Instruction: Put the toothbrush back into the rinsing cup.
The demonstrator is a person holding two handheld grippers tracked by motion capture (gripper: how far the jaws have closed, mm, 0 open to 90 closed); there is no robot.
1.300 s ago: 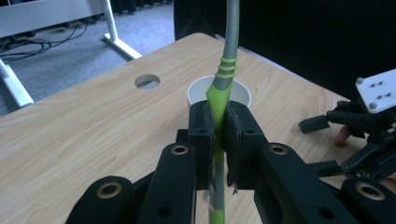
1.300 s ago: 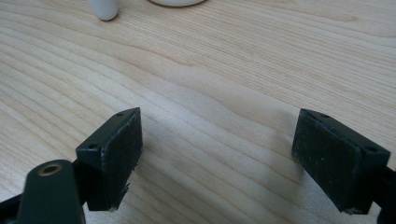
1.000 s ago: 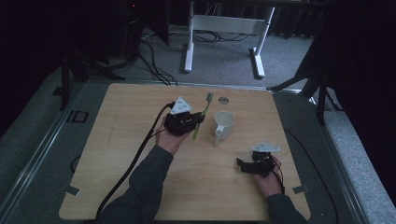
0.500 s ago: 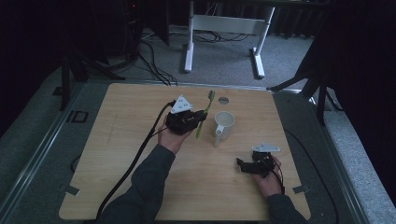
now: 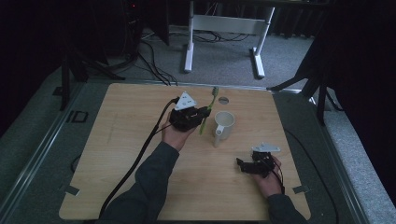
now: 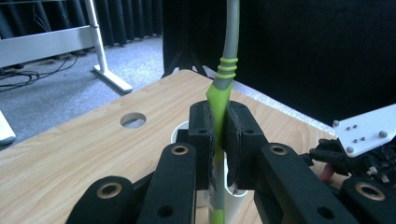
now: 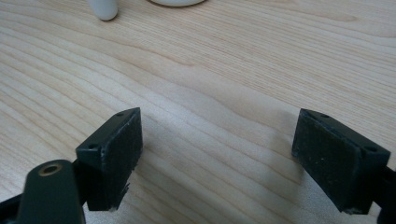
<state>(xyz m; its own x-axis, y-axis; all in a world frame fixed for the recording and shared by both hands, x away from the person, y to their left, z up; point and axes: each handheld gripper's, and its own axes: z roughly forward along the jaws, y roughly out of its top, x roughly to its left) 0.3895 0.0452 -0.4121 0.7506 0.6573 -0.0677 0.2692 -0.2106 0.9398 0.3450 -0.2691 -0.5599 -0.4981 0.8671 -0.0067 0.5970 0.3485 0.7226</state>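
Little has moved since the earlier frame: your left gripper (image 5: 201, 115) stays clamped on the toothbrush (image 5: 208, 110), bristles toward 12 o'clock, at 9 o'clock of the mug (image 5: 223, 127). Your right gripper (image 5: 247, 166) rests wide open and empty at 5 o'clock. The thin handle could pivot between the pads (image 6: 201, 140) and knock the mug's rim.

toothbrush (image 6: 221, 88) head cropped (top edge), mug (image 6: 225, 186) mostly hidden
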